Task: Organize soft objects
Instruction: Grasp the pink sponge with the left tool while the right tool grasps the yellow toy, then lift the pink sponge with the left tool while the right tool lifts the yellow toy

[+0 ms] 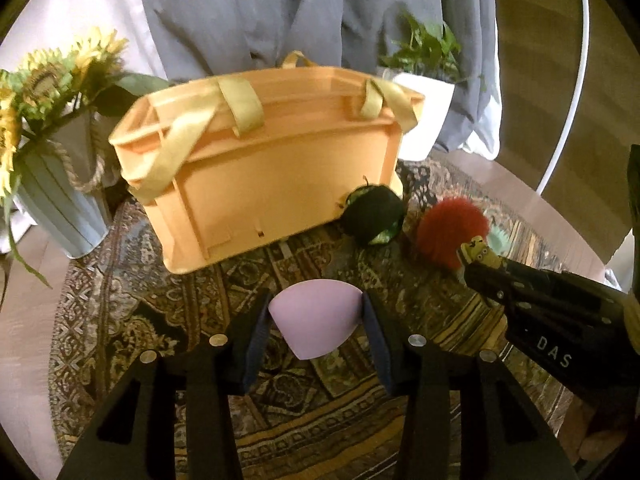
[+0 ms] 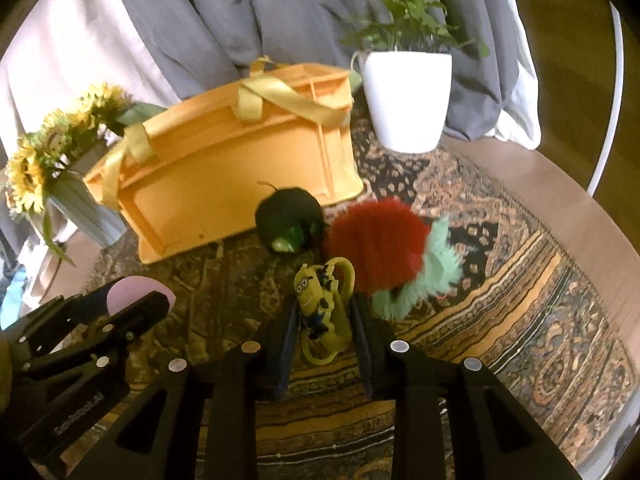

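A pink egg-shaped sponge point(image 1: 316, 322) sits between the pads of my left gripper point(image 1: 316, 324), which is shut on it above the rug. My right gripper point(image 2: 322, 312) is shut on a yellow cartoon-figure toy point(image 2: 320, 304) with a loop. In the left wrist view the right gripper point(image 1: 480, 254) comes in from the right with that toy point(image 1: 478, 252). In the right wrist view the left gripper point(image 2: 138, 298) shows at lower left with the pink sponge point(image 2: 132, 290). An orange crate point(image 1: 260, 168) with yellow straps stands behind. A dark green ball point(image 2: 290, 218), a red pompom point(image 2: 380, 240) and a mint fluffy toy point(image 2: 436, 268) lie on the rug.
A patterned round rug point(image 2: 500, 280) covers the floor. Sunflowers in a pale ribbed vase point(image 1: 60, 204) stand left of the crate. A white plant pot point(image 2: 408, 100) stands behind right. Grey and white curtains point(image 1: 280, 12) hang at the back. A white hoop point(image 2: 612, 100) curves at the right.
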Demonstrator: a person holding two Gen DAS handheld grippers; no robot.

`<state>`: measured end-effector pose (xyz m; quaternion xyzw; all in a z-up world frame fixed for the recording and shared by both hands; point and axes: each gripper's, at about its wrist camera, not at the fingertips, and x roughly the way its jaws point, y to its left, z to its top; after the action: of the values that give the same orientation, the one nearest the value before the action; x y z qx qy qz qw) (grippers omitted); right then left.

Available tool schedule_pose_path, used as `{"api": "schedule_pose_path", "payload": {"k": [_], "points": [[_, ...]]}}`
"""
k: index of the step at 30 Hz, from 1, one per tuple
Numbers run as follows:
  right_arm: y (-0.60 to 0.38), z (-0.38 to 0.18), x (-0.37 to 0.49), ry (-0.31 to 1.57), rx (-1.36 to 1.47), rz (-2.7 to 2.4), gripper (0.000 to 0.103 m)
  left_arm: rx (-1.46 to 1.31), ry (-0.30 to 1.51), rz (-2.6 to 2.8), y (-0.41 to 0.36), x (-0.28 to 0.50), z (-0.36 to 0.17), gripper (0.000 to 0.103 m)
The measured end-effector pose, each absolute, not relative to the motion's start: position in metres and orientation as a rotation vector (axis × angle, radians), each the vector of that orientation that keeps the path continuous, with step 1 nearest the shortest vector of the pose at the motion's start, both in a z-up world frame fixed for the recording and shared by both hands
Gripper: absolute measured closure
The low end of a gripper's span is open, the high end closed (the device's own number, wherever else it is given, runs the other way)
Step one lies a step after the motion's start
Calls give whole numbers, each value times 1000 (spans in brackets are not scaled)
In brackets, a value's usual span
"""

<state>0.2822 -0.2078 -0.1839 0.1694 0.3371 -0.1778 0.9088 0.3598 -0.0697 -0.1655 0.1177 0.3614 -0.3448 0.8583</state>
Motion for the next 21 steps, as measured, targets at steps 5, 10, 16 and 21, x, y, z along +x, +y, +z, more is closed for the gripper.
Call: {"api": "schedule_pose_path", "payload": {"k": [5, 10, 16, 21], "points": [[-206, -164, 278, 657, 328, -348, 75, 218, 732, -707, -66, 356, -146, 58], [-208, -152, 280, 641, 312, -321, 88, 205, 705, -692, -67, 353, -133, 58], [-213, -156, 283, 654, 317, -308, 87, 196, 701, -670, -67, 350, -132, 58], [-213, -167, 292, 689, 331, -267, 80, 187, 723, -649, -65, 353, -139, 58]]}}
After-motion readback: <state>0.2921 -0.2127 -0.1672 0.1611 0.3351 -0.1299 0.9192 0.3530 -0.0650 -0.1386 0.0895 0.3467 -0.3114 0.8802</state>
